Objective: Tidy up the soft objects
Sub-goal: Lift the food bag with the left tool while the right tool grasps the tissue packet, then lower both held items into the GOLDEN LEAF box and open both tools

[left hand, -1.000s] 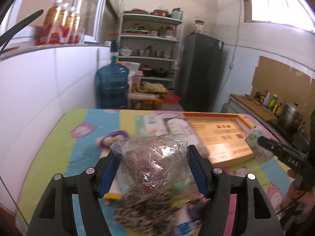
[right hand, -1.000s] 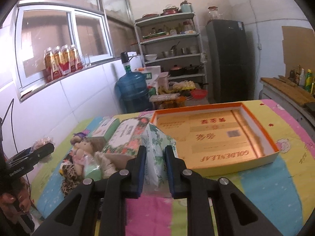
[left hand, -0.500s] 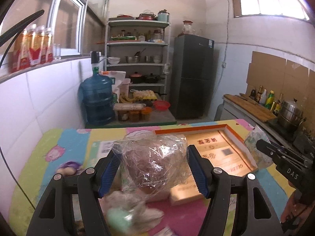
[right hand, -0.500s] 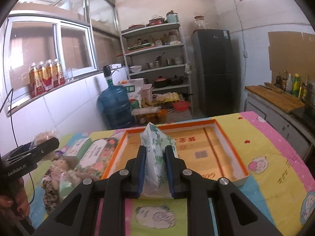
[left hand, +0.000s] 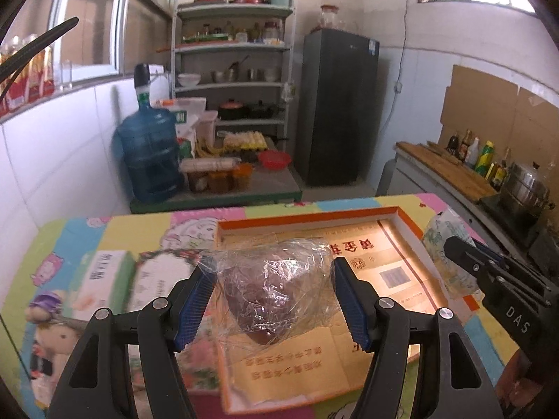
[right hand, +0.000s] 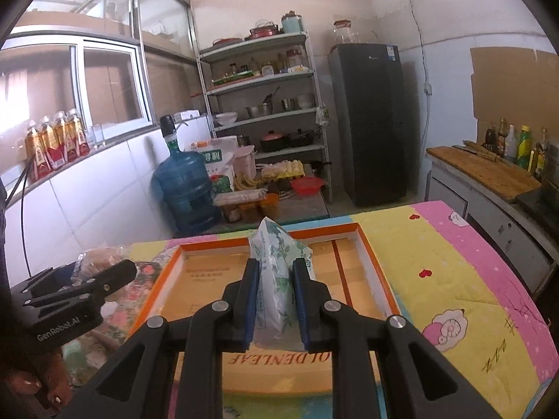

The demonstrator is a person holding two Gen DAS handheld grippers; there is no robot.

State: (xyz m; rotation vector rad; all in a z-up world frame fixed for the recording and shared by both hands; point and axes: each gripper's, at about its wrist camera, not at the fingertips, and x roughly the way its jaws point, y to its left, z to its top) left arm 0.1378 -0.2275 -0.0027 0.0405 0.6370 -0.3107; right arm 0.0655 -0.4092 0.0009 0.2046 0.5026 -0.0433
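My left gripper [left hand: 274,303] is shut on a clear plastic bag with a brown soft object inside [left hand: 272,293], held above the near left part of the orange-rimmed cardboard tray [left hand: 401,216]. My right gripper [right hand: 276,303] is shut on a green-and-white tissue pack [right hand: 279,262], held above the same tray [right hand: 377,276]. The right gripper with its tissue pack shows at the right of the left wrist view [left hand: 489,272]. The left gripper with its bag shows at the left of the right wrist view [right hand: 87,279].
Boxed tissue packs [left hand: 104,279] and a doll [left hand: 49,317] lie left of the tray on the colourful tablecloth [right hand: 471,279]. Beyond the table stand a water jug [left hand: 150,160], a shelf rack [left hand: 234,70], a fridge [left hand: 335,104] and a counter [right hand: 489,171].
Both grippers have swung right with their loads, from over the pile of toys and tissue boxes to over the orange tray. The right gripper has also moved further over the tray.
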